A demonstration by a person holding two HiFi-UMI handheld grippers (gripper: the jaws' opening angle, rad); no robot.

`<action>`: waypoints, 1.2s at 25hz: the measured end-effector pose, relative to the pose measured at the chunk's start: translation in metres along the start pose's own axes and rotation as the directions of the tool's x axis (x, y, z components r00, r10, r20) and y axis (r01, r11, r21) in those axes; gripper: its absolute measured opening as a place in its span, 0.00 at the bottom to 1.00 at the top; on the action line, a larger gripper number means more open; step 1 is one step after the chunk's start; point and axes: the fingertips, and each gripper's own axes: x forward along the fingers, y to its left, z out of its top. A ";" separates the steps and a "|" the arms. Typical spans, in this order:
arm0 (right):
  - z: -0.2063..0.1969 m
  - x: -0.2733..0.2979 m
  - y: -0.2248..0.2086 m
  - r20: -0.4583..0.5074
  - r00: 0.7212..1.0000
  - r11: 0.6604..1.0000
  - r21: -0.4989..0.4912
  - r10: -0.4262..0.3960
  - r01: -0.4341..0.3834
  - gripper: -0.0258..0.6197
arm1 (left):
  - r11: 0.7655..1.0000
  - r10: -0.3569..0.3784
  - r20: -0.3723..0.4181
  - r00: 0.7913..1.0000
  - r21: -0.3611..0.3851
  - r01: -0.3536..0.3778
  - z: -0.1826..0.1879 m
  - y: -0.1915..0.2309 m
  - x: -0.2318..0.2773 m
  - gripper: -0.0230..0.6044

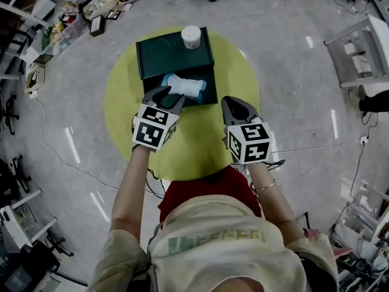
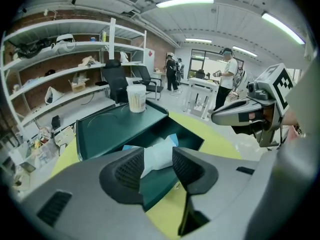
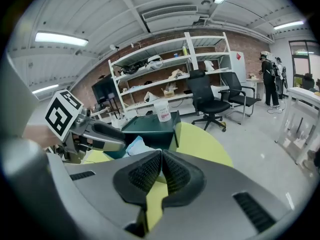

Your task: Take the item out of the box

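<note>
A dark green box (image 1: pixel 173 56) lies open on the round yellow table (image 1: pixel 206 145), its lid laid flat behind the tray. Inside the tray rests a white and light blue packet (image 1: pixel 182 87). My left gripper (image 1: pixel 174 95) is open at the tray's near edge. In the left gripper view the packet (image 2: pixel 159 154) shows in the gap of the left gripper (image 2: pixel 158 161), and the pads are not pressing on it. My right gripper (image 1: pixel 230 101) hovers shut and empty to the right of the box; its jaws (image 3: pixel 161 156) meet with nothing between them.
A white lidded jar (image 1: pixel 191 36) stands on the box's flat lid. Shelving (image 2: pixel 60 79) and black office chairs (image 3: pixel 210 96) ring the table, people stand far off (image 2: pixel 227 79), and clutter (image 1: pixel 79 17) and a cable (image 1: pixel 61 157) lie on the floor at the left.
</note>
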 end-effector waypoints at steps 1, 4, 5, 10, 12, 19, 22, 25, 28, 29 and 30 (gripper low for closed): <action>0.000 0.002 -0.001 -0.003 1.000 1.000 0.001 0.000 0.000 0.10 | 1.000 -0.002 -0.013 1.000 0.010 0.002 -0.001 0.002 0.003 0.31; 0.000 0.005 -0.006 -0.008 1.000 1.000 0.006 -0.002 0.002 0.10 | 0.999 -0.013 -0.045 0.999 0.043 0.014 -0.003 0.002 0.012 0.33; -0.001 0.006 -0.008 -0.009 1.000 1.000 0.008 -0.003 0.003 0.10 | 0.998 -0.018 -0.056 0.998 0.053 0.021 -0.004 0.001 0.015 0.34; -0.005 0.012 -0.013 -0.020 1.000 1.000 0.019 -0.008 0.008 0.10 | 0.995 -0.045 -0.104 0.994 0.084 0.054 -0.012 -0.003 0.029 0.38; -0.005 0.016 -0.013 -0.024 1.000 1.000 0.022 -0.009 0.009 0.10 | 0.993 -0.056 -0.123 0.991 0.100 0.068 -0.014 -0.003 0.035 0.39; -0.007 0.022 -0.021 -0.034 0.999 0.999 0.040 -0.018 0.019 0.10 | 0.980 -0.069 -0.175 0.982 0.174 0.100 -0.014 -0.005 0.054 0.40; -0.008 0.024 -0.027 -0.038 0.999 0.999 0.047 -0.024 0.025 0.10 | 0.971 -0.074 -0.200 0.977 0.208 0.116 -0.013 -0.007 0.063 0.41; -0.009 0.025 -0.031 -0.043 0.999 0.998 0.053 -0.027 0.029 0.10 | 0.965 -0.082 -0.223 0.971 0.225 0.133 -0.014 -0.008 0.070 0.42; -0.009 0.027 -0.032 -0.045 0.999 0.998 0.059 -0.029 0.032 0.10 | 0.958 -0.082 -0.246 0.966 0.248 0.145 -0.015 -0.008 0.074 0.42; -0.009 0.027 -0.032 -0.046 0.998 0.998 0.061 -0.030 0.033 0.10 | 0.955 -0.082 -0.255 0.963 0.257 0.149 -0.016 -0.007 0.075 0.42; -0.010 0.028 -0.033 -0.048 0.998 0.997 0.063 -0.030 0.033 0.10 | 0.952 -0.082 -0.264 0.961 0.264 0.154 -0.017 -0.007 0.077 0.42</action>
